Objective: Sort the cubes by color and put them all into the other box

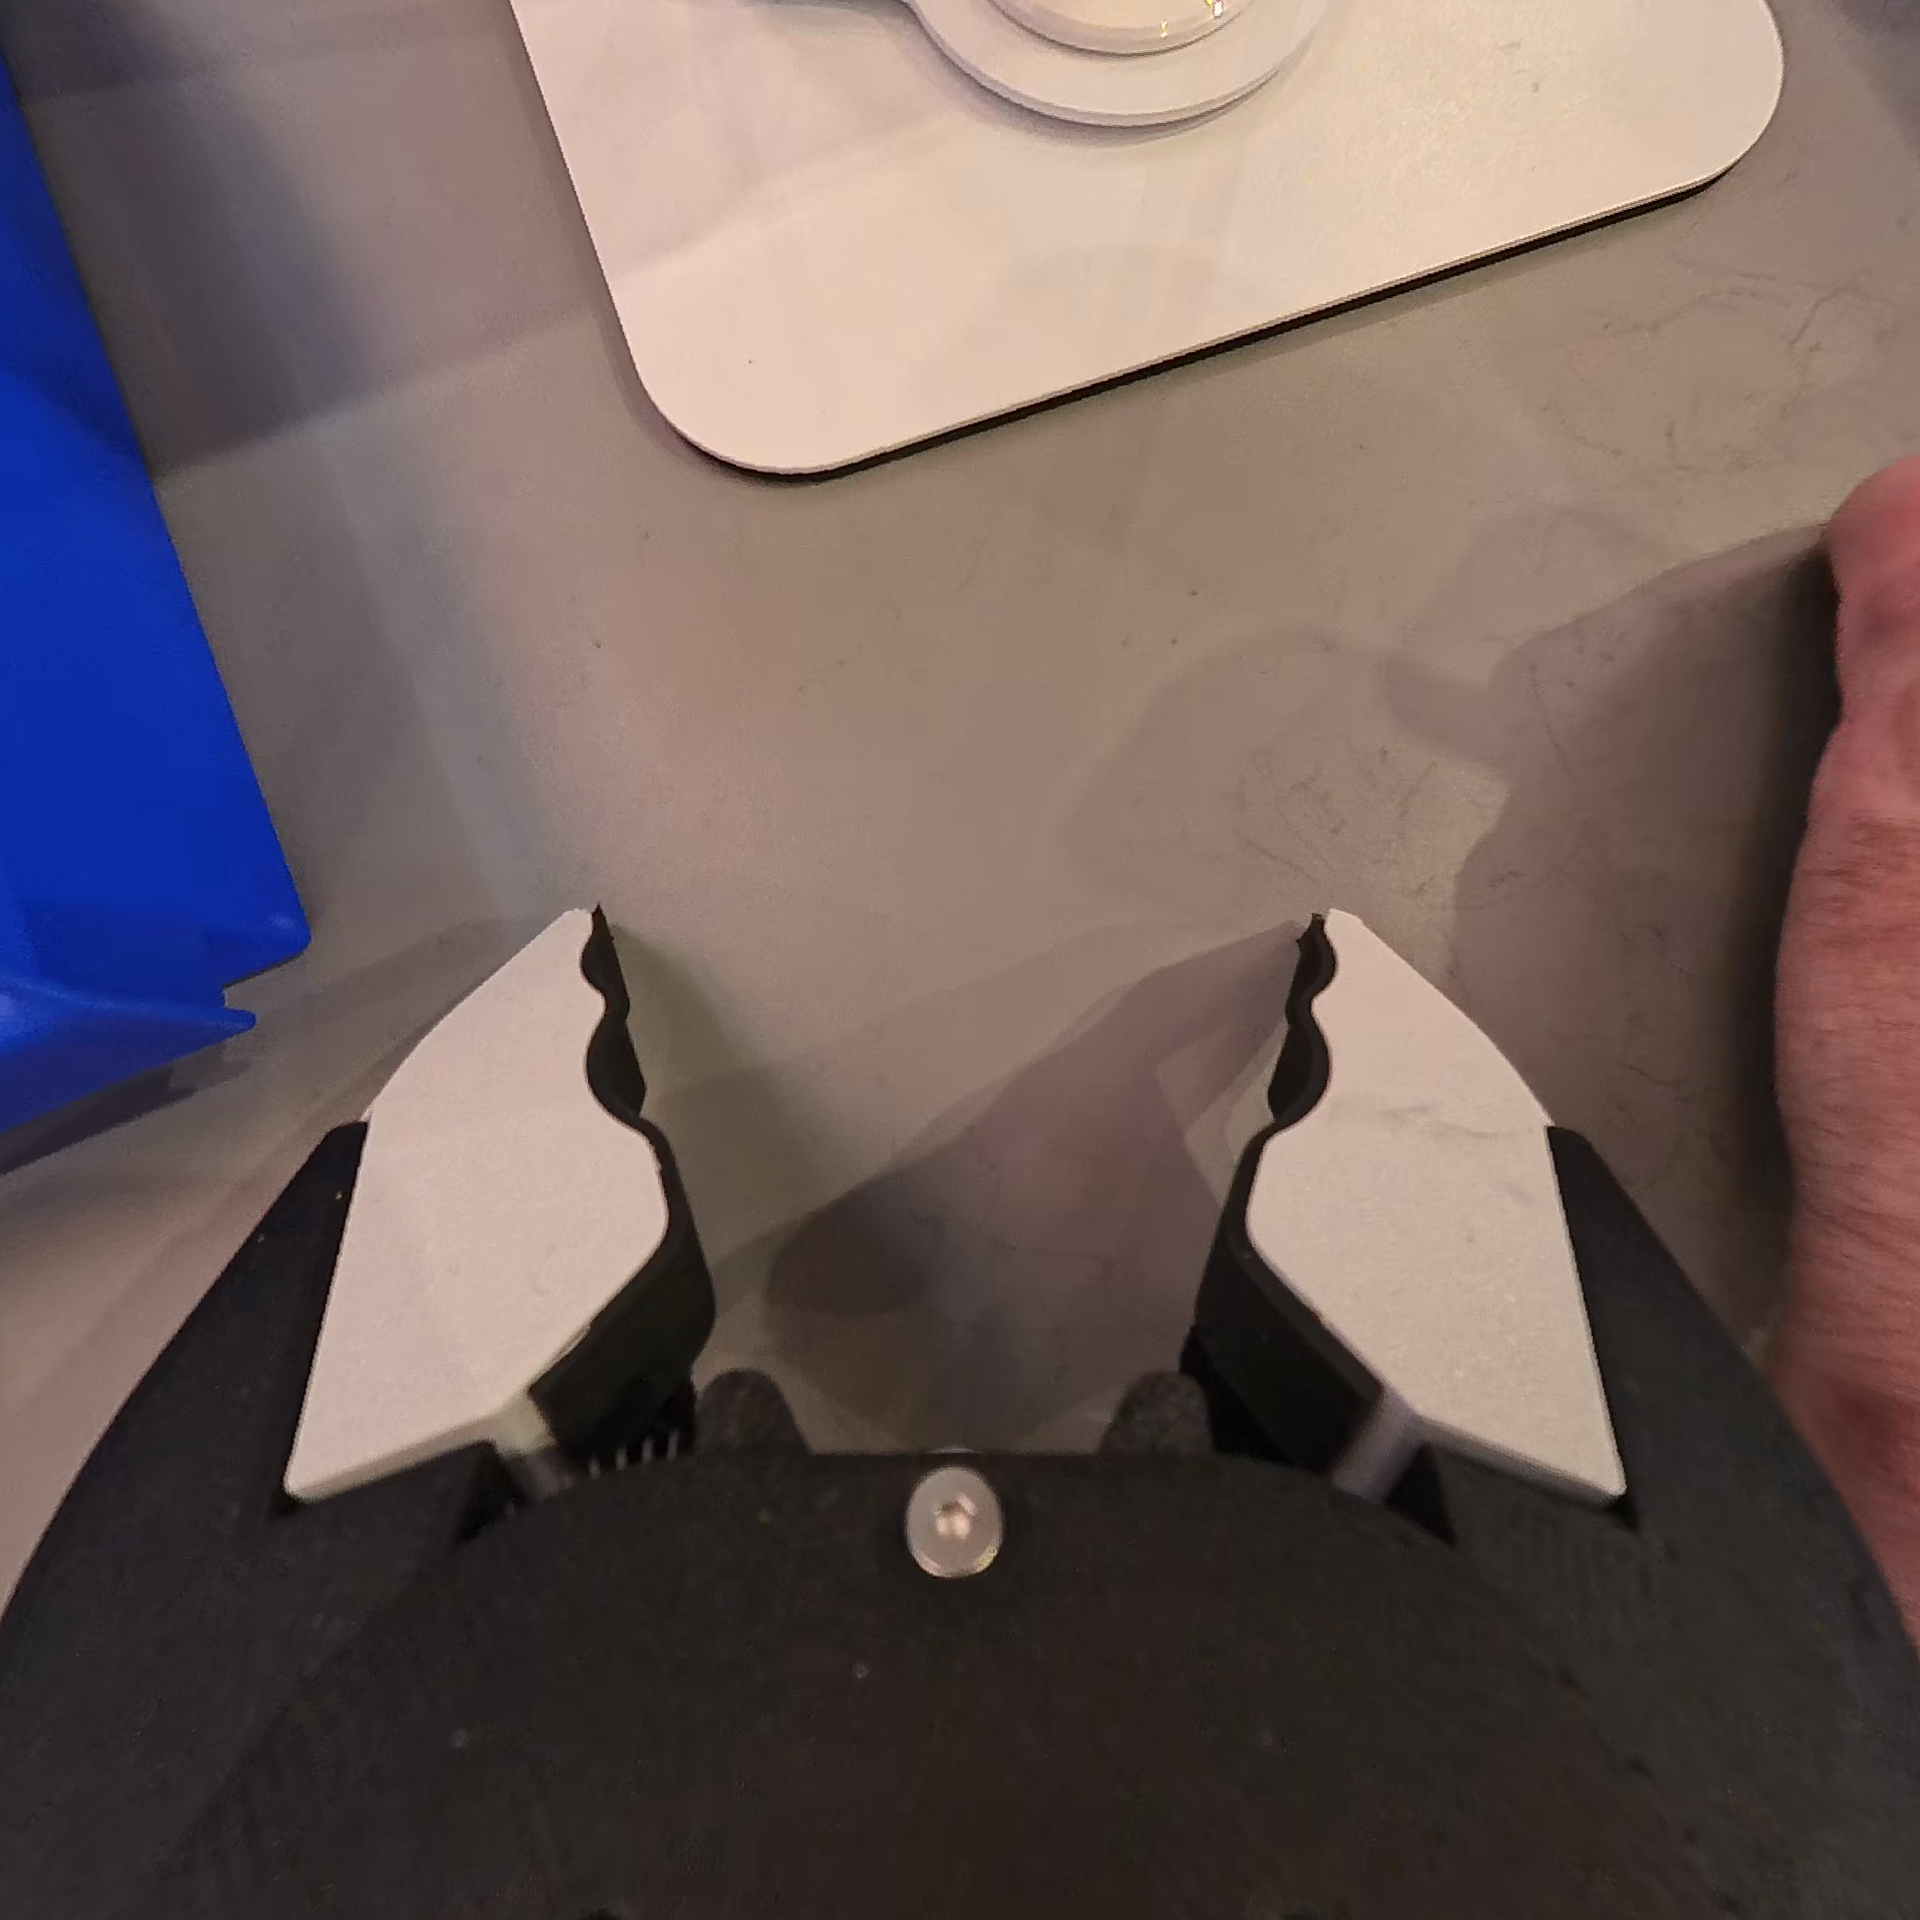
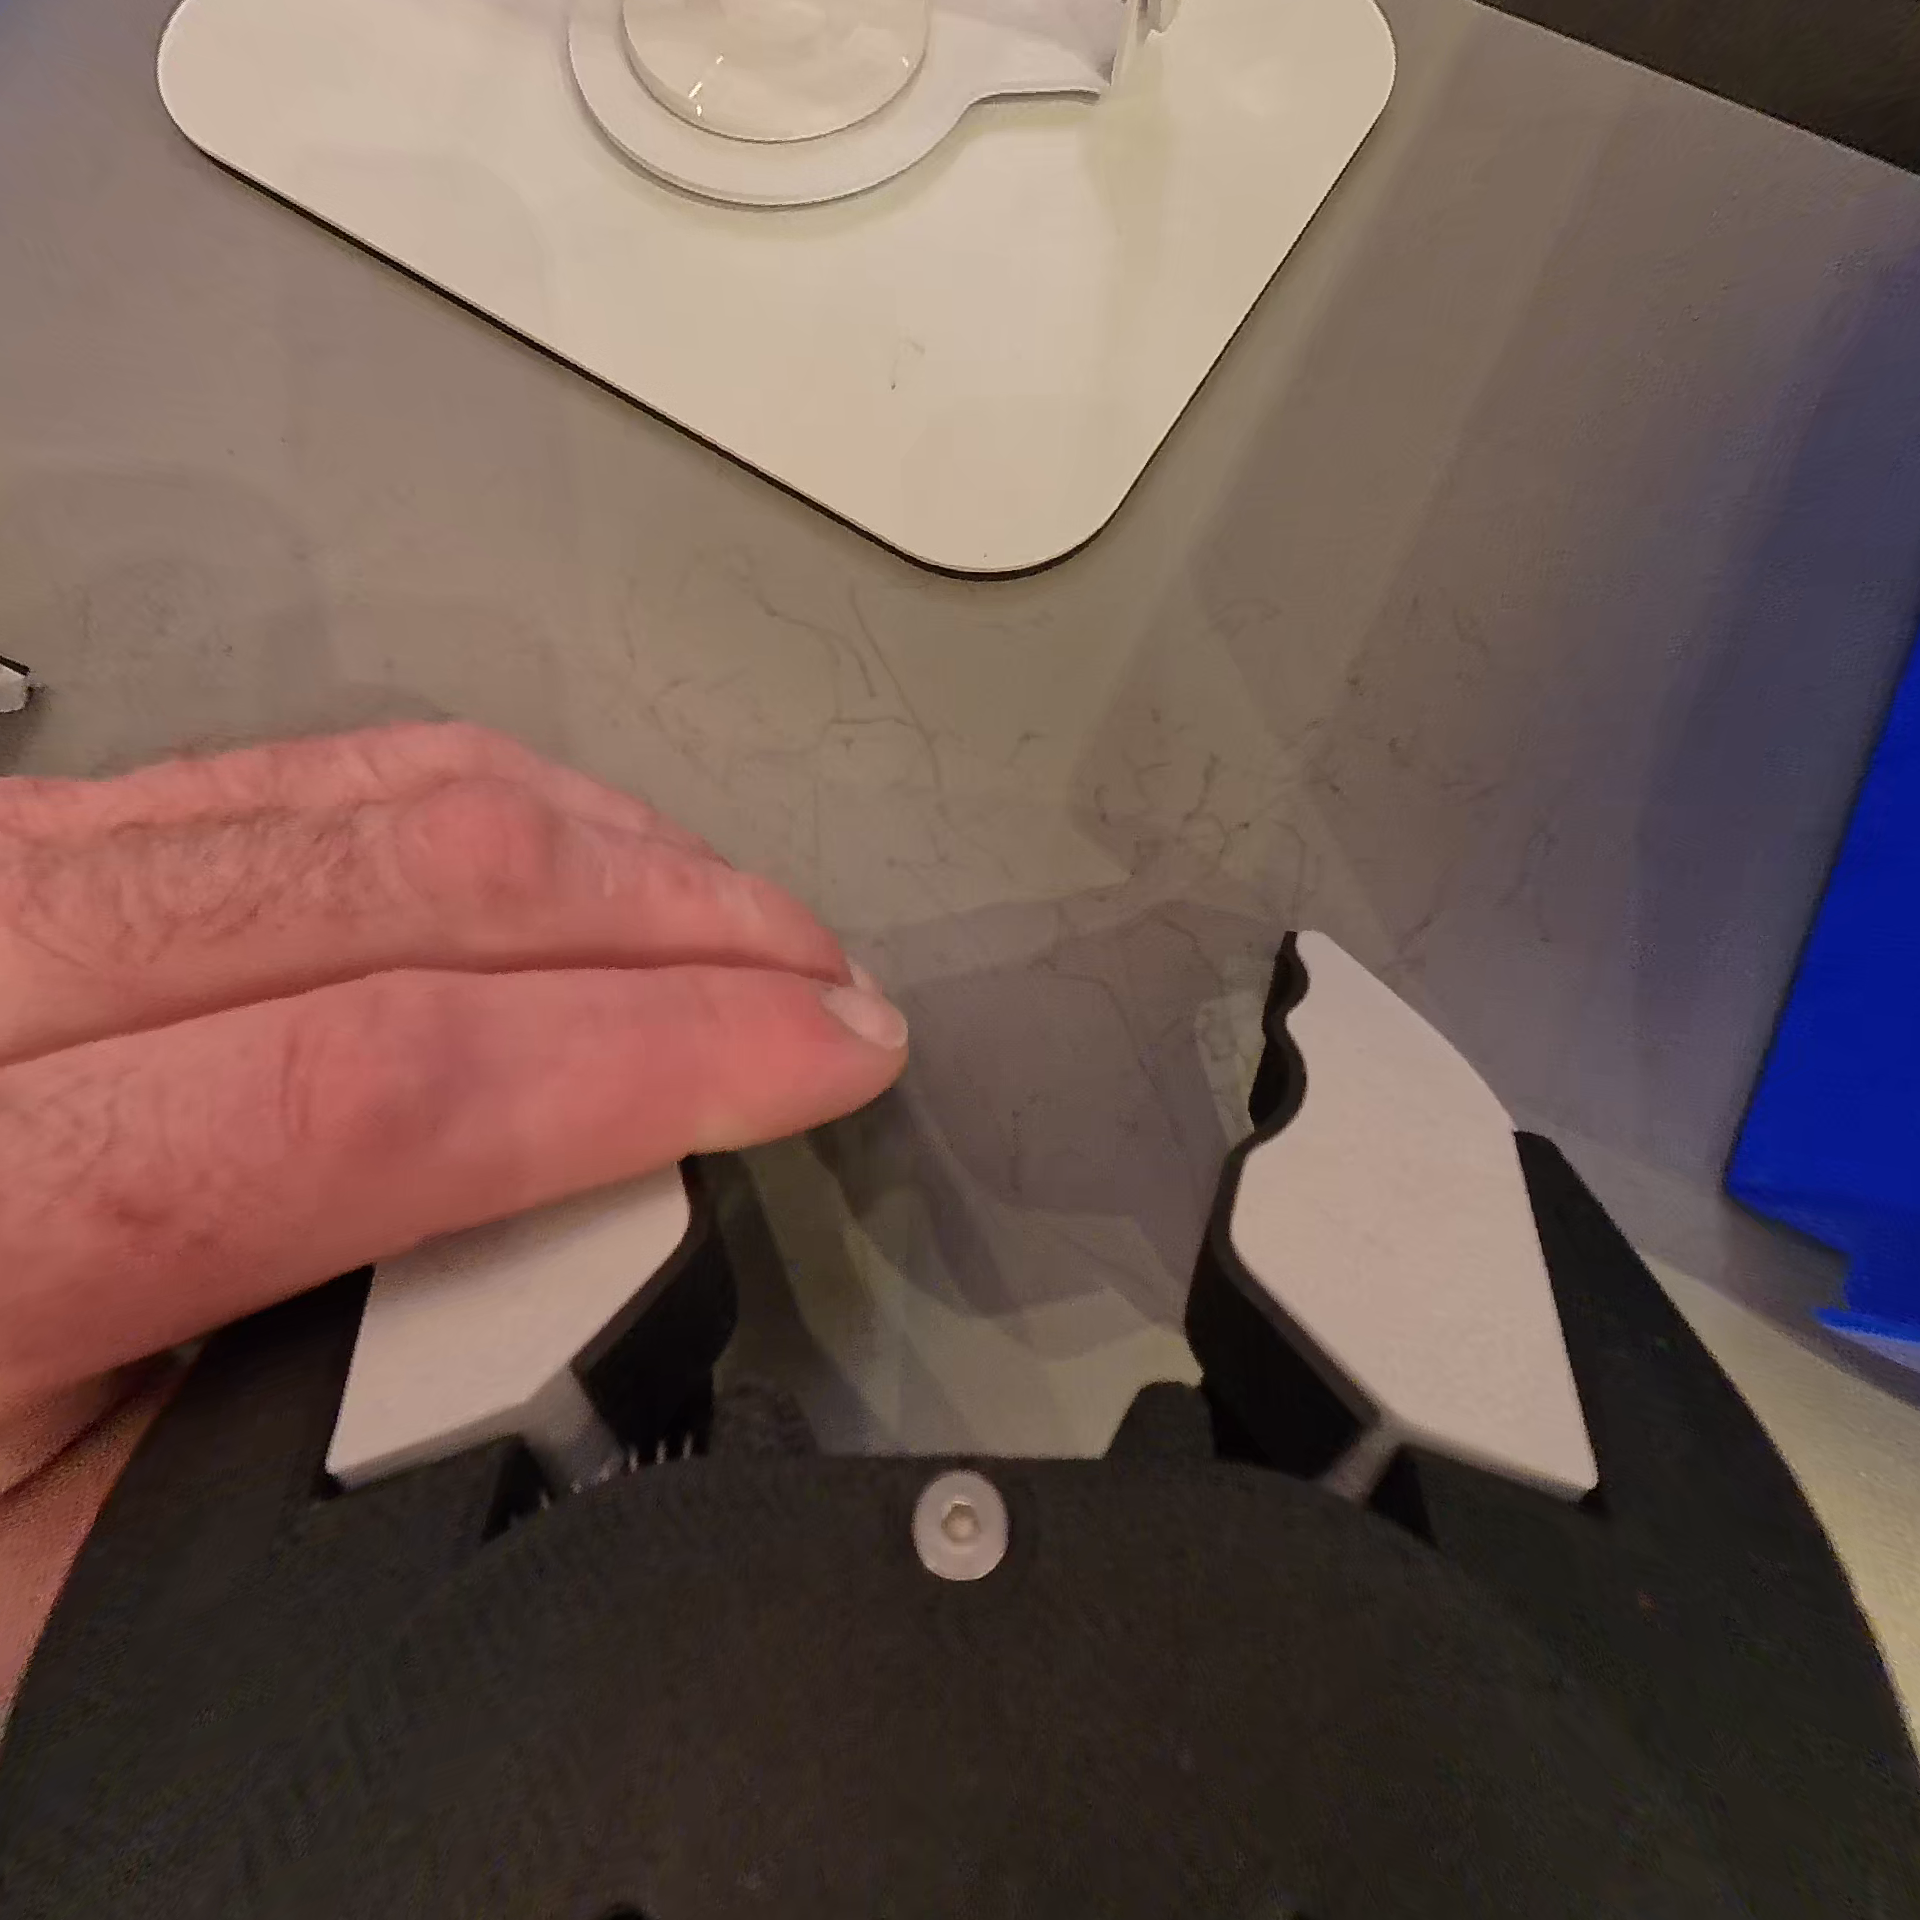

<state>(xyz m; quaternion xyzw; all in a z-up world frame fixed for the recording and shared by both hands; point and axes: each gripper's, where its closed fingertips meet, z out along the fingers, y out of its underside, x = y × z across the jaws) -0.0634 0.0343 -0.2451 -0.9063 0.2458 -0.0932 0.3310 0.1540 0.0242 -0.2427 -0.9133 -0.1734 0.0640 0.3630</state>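
A: No cubes in either view. All that shows of the boxes is a blue box [image 1: 114, 675] cut off at the left edge of the left wrist view, sitting on the grey worktop [image 1: 935, 675].

B: And a blue box [image 2: 1839, 997] at the right edge of the right wrist view, also on the worktop. Whether it is the same box cannot be told, and neither interior is visible.

A: The left gripper [image 1: 956, 920] hangs over bare worktop, fingers [image 1: 499, 1174] spread wide, nothing between them.

B: The right gripper [image 2: 1081, 1039] is also spread wide and empty. A hand [image 2: 395, 987] lies across its left finger, two fingertips reaching into the gap between the fingers. That finger's tip is hidden under the hand.

A: The hand [image 1: 1860, 987] shows at the right edge of the left wrist view too, blurred.

B: Farther out, beyond both grippers, a white mat [image 1: 1091, 229] with rounded corners lies flat on the worktop.

A: On it, a round white base [image 2: 769, 135] carrying something of clear glass, cut off at the top of the frame.

B: A dark strip shows past the worktop's far right edge in the right wrist view.
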